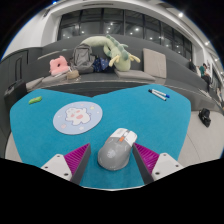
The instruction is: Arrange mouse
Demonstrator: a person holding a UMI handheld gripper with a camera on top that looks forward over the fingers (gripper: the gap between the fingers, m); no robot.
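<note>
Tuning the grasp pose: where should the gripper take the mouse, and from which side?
Grip the mouse across its two long flanks near mid-body, coming straight ahead from its rounded rear. It lies flat on the teal mat, lengthwise between the open gripper fingers, so the narrow width probably fits them best.

There is one view, from a wide-angle camera riding on the hand-held gripper. It looks forward along the two fingers and slightly down across a teal mat. The camera sits low and close: the mouse between the finger pads fills the near ground, while a desk with clutter and windows lie far behind.
</note>
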